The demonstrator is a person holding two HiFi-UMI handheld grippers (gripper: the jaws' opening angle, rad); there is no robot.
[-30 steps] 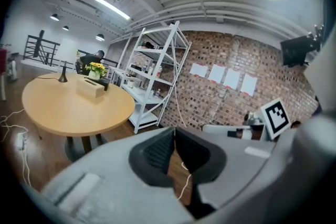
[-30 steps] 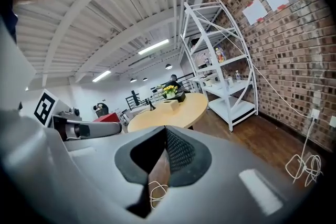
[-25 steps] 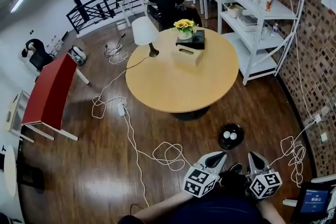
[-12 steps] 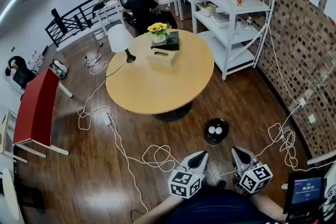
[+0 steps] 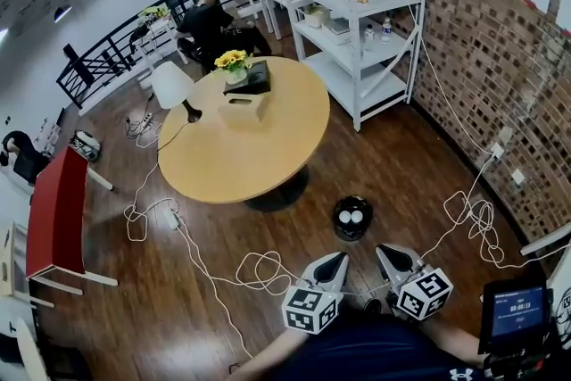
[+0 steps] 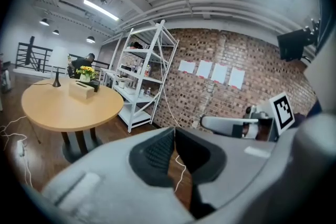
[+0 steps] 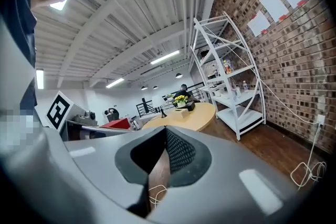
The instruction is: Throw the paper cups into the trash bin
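Paper cups (image 5: 344,216) on end inside trash bin (image 5: 353,236).

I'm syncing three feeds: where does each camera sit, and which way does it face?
Head view: on the person's head, facing steeply down at trash bin and round table; left tool, right tool and arms show.
Left gripper view: on the left tool, along its shut jaws toward table and brick wall; right tool shows.
Right gripper view: on the right tool, toward table and shelf; left tool shows.
Shared: all see the table.

Two paper cups (image 5: 345,216) sit inside the trash bin (image 5: 353,236) near the round table (image 5: 234,149).
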